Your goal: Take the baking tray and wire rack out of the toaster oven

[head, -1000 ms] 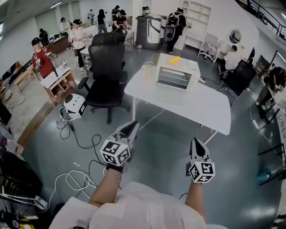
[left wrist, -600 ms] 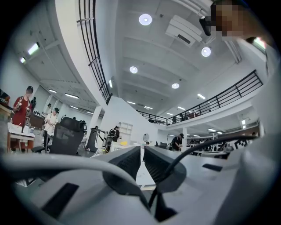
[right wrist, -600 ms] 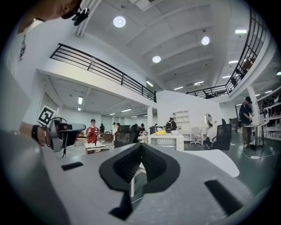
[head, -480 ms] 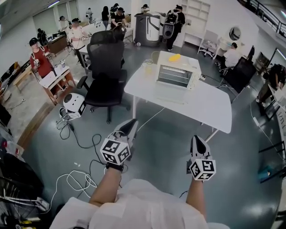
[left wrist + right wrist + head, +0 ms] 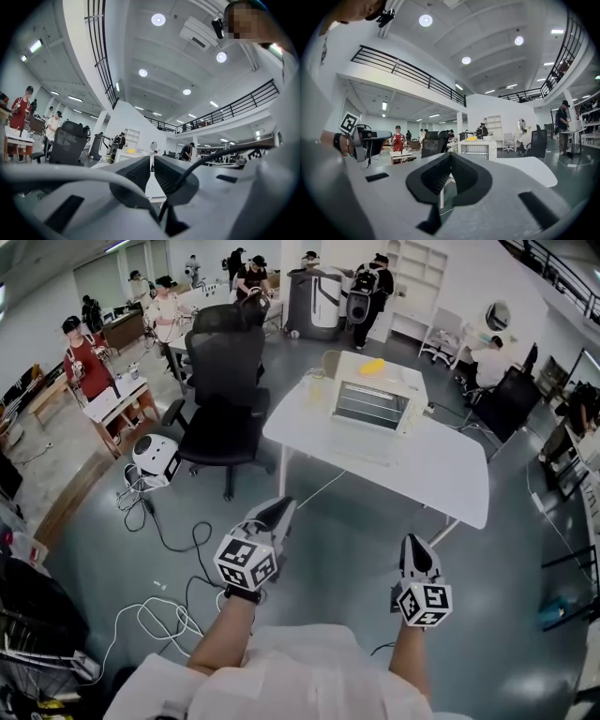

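The head view is showing the person standing well apart from the table (image 5: pixel 441 474), holding the left gripper (image 5: pixel 280 506) and right gripper (image 5: pixel 413 542) over the floor (image 5: pixel 347 549), while the toaster oven (image 5: pixel 375 397) is sitting on the table's far part with a yellow object (image 5: pixel 372 365) lying on top. Only the gripper views are giving the jaws plainly: the left pair is resting nearly together, nothing in the thin slit, and the right pair is pressing fully together, empty. The right gripper view is facing the oven's front, where fine lines are showing, too small to tell wire rack from baking tray.
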`<state>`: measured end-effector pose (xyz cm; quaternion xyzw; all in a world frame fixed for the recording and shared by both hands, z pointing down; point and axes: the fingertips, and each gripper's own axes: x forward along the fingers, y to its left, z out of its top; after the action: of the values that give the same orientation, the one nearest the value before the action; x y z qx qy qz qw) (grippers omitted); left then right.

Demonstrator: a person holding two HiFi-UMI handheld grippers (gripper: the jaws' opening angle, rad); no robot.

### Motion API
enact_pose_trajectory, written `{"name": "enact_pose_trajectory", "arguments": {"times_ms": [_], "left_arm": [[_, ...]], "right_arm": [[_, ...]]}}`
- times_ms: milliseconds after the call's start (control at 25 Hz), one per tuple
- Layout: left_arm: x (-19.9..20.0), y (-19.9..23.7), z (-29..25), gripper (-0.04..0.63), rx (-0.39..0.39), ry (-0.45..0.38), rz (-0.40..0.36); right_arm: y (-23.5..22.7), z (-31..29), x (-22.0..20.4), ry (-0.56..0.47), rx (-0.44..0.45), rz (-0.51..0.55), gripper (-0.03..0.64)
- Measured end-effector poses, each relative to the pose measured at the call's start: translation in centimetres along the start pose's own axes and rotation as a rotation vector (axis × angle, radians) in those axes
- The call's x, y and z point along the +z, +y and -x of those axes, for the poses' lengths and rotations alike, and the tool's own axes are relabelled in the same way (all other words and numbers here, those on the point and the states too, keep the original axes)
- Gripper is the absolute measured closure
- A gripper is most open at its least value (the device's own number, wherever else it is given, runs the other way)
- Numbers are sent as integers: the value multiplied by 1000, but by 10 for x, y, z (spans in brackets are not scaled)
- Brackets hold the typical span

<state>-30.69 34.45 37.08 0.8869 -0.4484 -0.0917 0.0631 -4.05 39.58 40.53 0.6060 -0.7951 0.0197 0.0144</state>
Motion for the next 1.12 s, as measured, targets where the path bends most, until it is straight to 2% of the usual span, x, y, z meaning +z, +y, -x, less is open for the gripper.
{"name": "enact_pose_trajectory", "arguments": {"times_ms": [280,480,760,920,1120], "left_arm": [[-6,4,-28,572,-29,12,12],[-8,10,-57,572,-20,15,5],[-22,19,-140,572,-56,64,3],[-36,12,-190,572,-48,68,20],[-29,5,-250,572,-32,59,-15]], "right_arm": [[-11,-25,-1,13,-10,0,614],[-22,-54,-5,31,21,9,614],[-73,-113,-14,54,33,-23,614],[-114,-134,-20,76,38,-37,614],[-163,-163,-6,63,44,-41,614]]}}
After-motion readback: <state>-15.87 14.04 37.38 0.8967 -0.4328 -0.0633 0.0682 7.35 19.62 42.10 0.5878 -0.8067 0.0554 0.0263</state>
